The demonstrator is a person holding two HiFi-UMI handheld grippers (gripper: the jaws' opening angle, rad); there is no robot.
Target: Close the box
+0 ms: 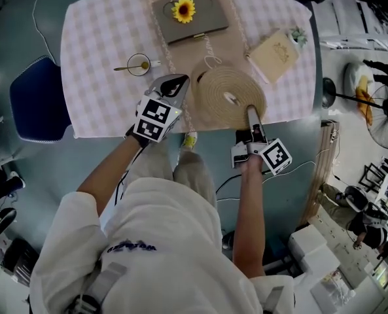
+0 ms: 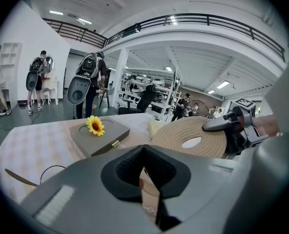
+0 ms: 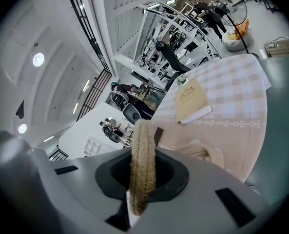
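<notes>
A round woven rope lid (image 1: 229, 97) hangs over the near edge of the table, tilted. My right gripper (image 1: 251, 110) is shut on its near rim; in the right gripper view the rope rim (image 3: 143, 150) stands edge-on between the jaws (image 3: 143, 179). Beneath it, part of a woven base (image 3: 198, 152) shows on the beige runner. My left gripper (image 1: 178, 80) sits just left of the lid, fingers together and nothing visibly held; in its own view (image 2: 151, 194) only a thin slit shows. That view also shows the lid (image 2: 193, 138) and the right gripper (image 2: 227, 125).
A flat grey box with a sunflower (image 1: 189, 15) lies at the far middle of the checked table (image 1: 95, 38). A tan book (image 1: 275, 54) lies at the right, and a cup with a spoon (image 1: 139, 65) at the left. A blue chair (image 1: 36, 100) stands left of the table.
</notes>
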